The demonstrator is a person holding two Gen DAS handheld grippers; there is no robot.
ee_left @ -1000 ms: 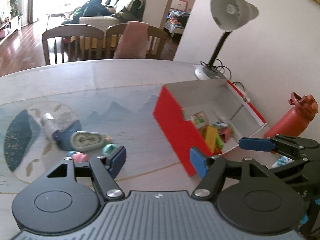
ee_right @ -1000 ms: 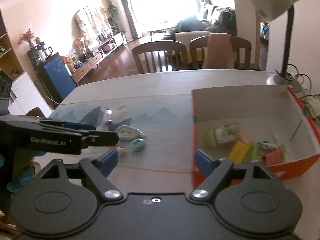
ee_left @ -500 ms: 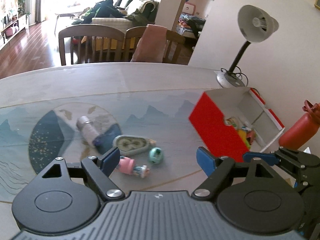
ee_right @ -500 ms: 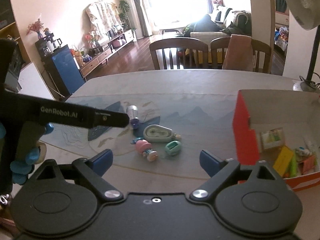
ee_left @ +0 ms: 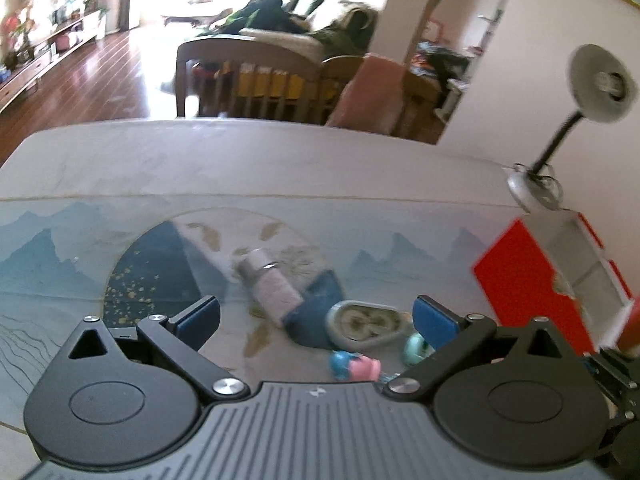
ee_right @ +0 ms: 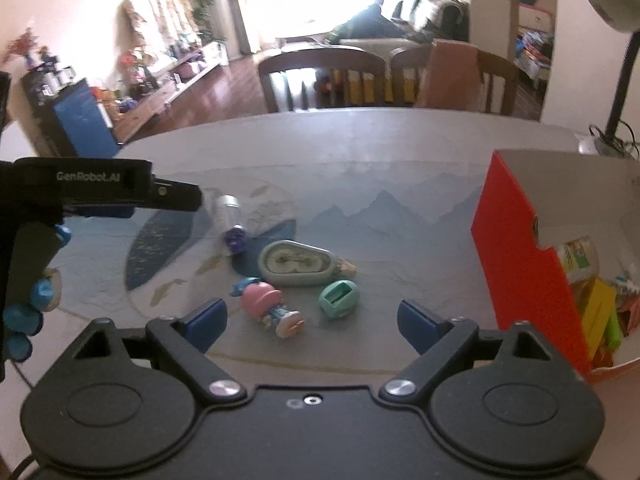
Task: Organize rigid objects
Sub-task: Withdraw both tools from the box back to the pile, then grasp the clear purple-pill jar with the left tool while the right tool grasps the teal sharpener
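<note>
Grippers: right gripper [ee_right: 312, 318] w/ jaws spread wide, nothing between; left gripper [ee_left: 316, 318] same, spread & empty. Both hover above table [ee_right: 360, 152].
Doll: pink-hatted doll [ee_right: 269, 307] lies on its side, nearest to right gripper, roughly between its blue pads [ee_right: 208, 318]. In left view the doll [ee_left: 356, 366] is partly hidden by gripper body.
Mint toy: small mint toy [ee_right: 338, 298] just right of doll, apart from it.
Oval case: grey-green oval case [ee_right: 296, 263] lies flat behind doll & mint toy; something small pokes out at its right end, prob. touching, too blurry to name.
Bottle: pale bottle [ee_right: 229, 218] w/ dark cap, on its side, beyond case to the left.
Box: red box [ee_right: 516, 264] at right, open top; holds yellow, green & pink items, well apart from loose pieces.
Far: lamp [ee_left: 560, 120] behind box; chairs [ee_right: 324, 80] at far table edge.
</note>
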